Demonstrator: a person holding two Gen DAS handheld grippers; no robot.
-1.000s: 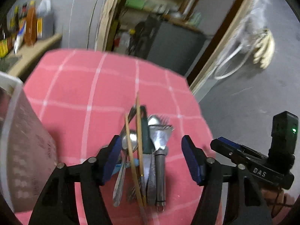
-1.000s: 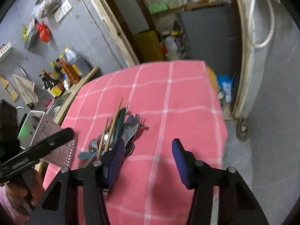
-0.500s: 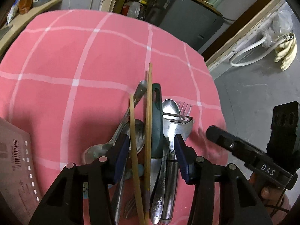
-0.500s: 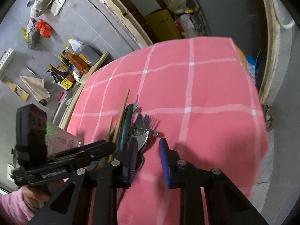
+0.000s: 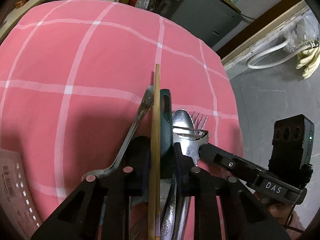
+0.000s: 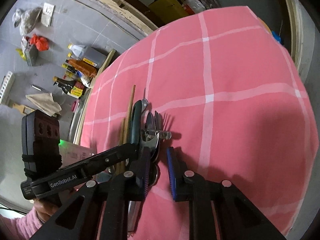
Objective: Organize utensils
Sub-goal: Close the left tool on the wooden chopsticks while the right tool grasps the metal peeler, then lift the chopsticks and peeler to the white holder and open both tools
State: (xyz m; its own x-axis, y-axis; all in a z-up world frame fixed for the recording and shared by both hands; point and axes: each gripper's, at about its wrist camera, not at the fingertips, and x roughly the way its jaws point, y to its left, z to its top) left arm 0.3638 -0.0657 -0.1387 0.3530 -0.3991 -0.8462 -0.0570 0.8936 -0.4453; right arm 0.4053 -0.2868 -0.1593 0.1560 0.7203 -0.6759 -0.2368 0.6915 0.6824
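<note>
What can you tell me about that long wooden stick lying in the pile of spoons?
It is a chopstick, thin, straight and pale brown, and it looks like bamboo or wood. It lies on the utensil pile on the pink checked cloth, its far tip pointing away across the table. A dark green handle runs along its right side. The left gripper is closing around both of them.

A cluttered home storeroom: sauce bottles (image 6: pixel 70 88) on a shelf, gloves (image 5: pixel 306 60) hanging, checked tablecloth (image 5: pixel 100 60).

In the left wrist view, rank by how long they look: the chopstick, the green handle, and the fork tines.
1. Chopstick, by far the longest.
2. Green handle.
3. Fork tines, shortest, though mostly hidden under the spoon.
</note>
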